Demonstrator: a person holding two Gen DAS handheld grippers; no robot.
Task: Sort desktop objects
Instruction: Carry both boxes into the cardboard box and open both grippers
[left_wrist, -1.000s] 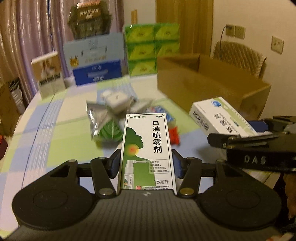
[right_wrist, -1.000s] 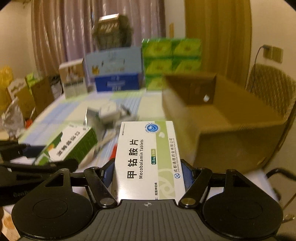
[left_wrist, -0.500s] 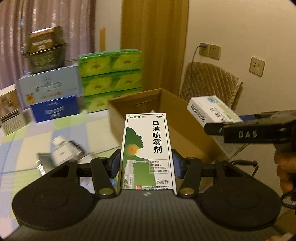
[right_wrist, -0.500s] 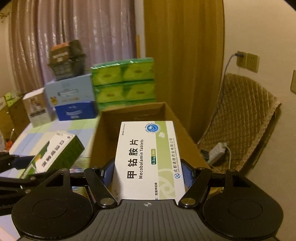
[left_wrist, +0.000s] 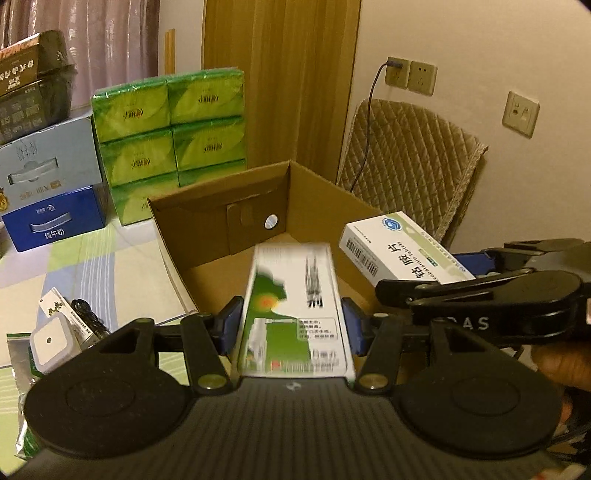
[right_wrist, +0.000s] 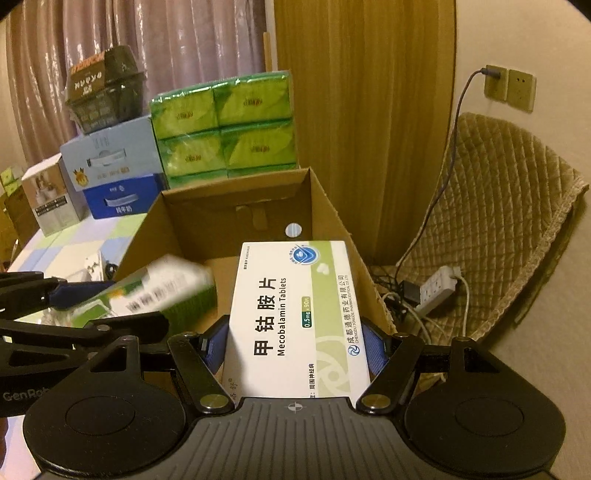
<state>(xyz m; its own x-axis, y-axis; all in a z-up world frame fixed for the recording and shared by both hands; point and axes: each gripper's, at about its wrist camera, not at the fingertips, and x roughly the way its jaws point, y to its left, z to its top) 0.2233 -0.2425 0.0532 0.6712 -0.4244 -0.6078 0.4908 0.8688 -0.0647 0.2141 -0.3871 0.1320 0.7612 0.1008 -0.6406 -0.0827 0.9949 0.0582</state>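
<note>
Here both of my boxes hang over the open cardboard carton (left_wrist: 221, 206) that fills the middle of each view; I judge it to be where the medicines are sorted, so I carry them above its mouth instead of the table.

My right gripper (right_wrist: 295, 343) is clamped on the white-and-green tablet box (right_wrist: 295, 314), blue pads against its two long sides, its face turned up to the camera. It reads "甲钴胺片", "Mecobalamin Tablets", "0.5mg x 90片" and "CHENGDU TONGDE PHARMACEUTICAL CO.,LTD".

My left gripper (left_wrist: 291, 321) has the green spray box (left_wrist: 291, 306) between its pads. The box is smeared while the fingers are sharp, so it may be slipping down. I cannot tell whether the pads grip it or stand just clear. Its print is too blurred to read.

At centre left, a blue box (left_wrist: 55, 221) says "纯牛奶".
</note>
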